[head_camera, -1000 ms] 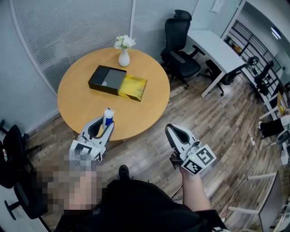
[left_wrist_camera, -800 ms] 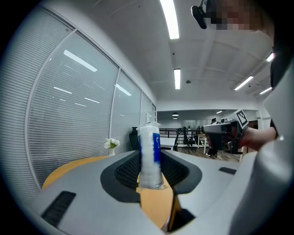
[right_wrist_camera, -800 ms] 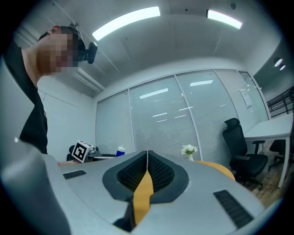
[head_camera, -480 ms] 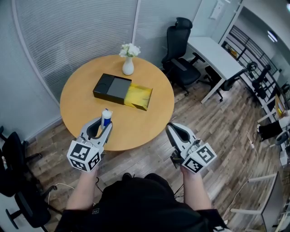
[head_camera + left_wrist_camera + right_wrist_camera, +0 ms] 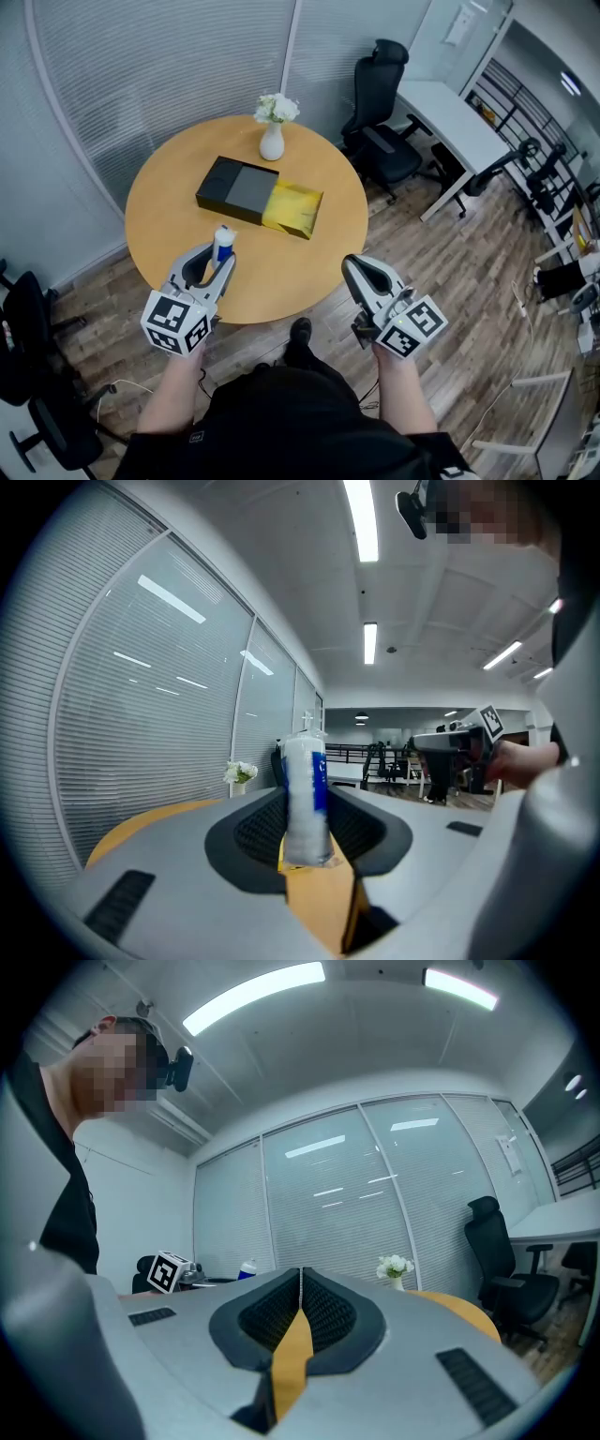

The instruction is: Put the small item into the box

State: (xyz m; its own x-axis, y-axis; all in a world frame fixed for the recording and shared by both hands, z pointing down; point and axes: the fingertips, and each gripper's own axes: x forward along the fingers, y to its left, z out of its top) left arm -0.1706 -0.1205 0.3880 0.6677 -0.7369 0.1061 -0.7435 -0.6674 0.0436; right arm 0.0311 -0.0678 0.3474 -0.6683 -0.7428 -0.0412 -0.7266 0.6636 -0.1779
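Observation:
My left gripper point(image 5: 217, 263) is shut on a small white tube with a blue label point(image 5: 222, 246), held upright over the near edge of the round wooden table point(image 5: 309, 244). In the left gripper view the tube point(image 5: 305, 799) stands pinched between the two jaws. A black box with a grey inside point(image 5: 236, 188) lies on the table's middle, and its yellow part point(image 5: 293, 209) sticks out at the right end. My right gripper point(image 5: 366, 277) hangs past the table's near right edge, jaws closed together with nothing between them point(image 5: 300, 1312).
A white vase with flowers point(image 5: 273, 132) stands at the table's far side. Black office chairs point(image 5: 382, 112) and a white desk point(image 5: 459, 117) stand to the right on the wooden floor. A slatted glass wall point(image 5: 159, 75) runs behind the table.
Both grippers kept their pose while the view shifted closer to the table. A foot now shows on the floor below the table edge.

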